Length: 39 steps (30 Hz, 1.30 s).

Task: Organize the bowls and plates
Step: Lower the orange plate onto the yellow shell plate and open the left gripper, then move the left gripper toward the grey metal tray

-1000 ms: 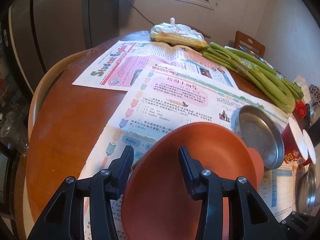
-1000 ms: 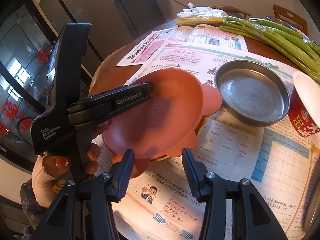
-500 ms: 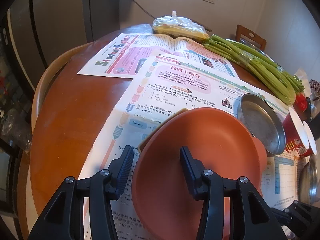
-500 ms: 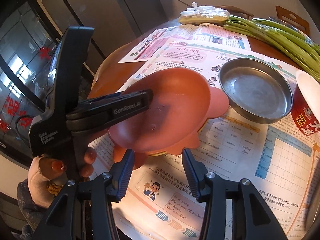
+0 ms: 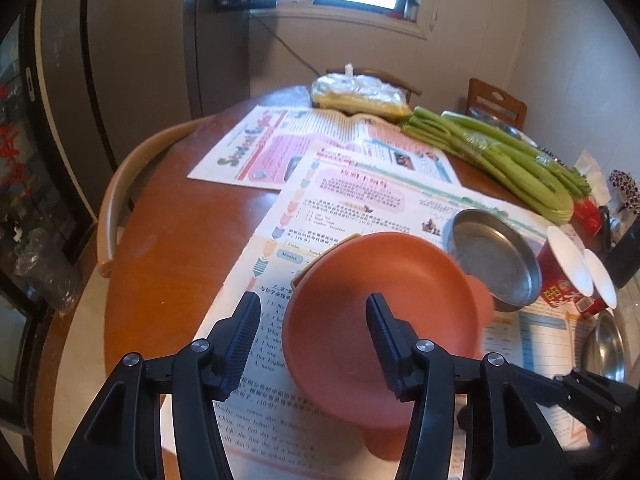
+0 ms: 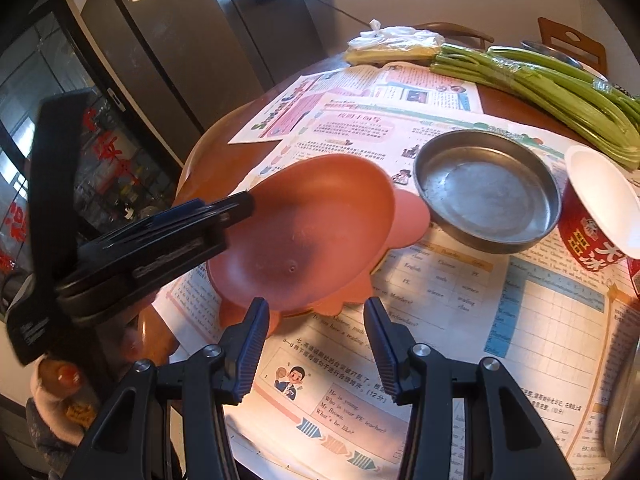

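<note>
table (image 5: 160, 240): round, wood, papers (image 6: 520, 320) spread | fridge (image 5: 140, 60) behind | headline "Student English" | left gripper (image 5: 314, 320) opening, plate (image 5: 380, 320) loose | right gripper (image 6: 316, 334) narrow, empty

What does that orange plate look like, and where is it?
The orange plate is round, shallow and smooth, maybe plastic, with rounded tabs at its edge. It sits on another orange dish on the newspapers, beside the metal pan. The left gripper is at its rim, jaws opening.
</note>
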### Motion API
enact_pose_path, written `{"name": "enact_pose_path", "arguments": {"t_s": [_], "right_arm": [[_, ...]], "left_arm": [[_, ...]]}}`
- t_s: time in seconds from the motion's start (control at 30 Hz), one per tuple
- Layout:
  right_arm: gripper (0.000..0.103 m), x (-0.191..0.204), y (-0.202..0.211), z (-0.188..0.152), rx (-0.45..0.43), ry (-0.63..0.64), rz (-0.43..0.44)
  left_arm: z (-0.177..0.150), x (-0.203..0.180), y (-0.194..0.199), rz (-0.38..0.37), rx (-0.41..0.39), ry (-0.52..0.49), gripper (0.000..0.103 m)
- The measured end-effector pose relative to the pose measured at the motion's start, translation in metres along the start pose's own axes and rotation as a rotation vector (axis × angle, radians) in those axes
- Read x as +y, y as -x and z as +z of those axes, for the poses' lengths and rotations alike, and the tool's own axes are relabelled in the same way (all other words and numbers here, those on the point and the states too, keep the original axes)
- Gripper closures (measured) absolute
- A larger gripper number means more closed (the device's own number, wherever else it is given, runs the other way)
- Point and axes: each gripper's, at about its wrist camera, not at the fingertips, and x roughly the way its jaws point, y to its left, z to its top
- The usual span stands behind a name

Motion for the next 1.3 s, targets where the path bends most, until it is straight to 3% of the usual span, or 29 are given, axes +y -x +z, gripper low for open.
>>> {"name": "enact_pose_path", "arguments": {"t_s": [0.37, 0.6, 0.83, 1.3], "right_arm": [[0.053, -0.013, 0.028, 0.002, -0.071, -0.03, -0.02], [0.053, -0.022, 0.052, 0.003, -0.143, -0.026, -0.097], [0.053, -0.042, 0.082, 0.0, -0.207, -0.063, -0.114], [0.053, -0.101, 0.116, -0.014, -0.275, -0.188, -0.117]], "left_arm": [[-0.008, -0.017, 0.031, -0.034, -0.034, -0.022, 0.046], [-0.013, -0.039, 0.047, -0.043, -0.04, -0.062, 0.046], [-0.013, -0.062, 0.062, -0.059, -0.054, -0.093, 0.045], [-0.016, -0.112, 0.051, -0.091, -0.003, -0.158, 0.045]]}}
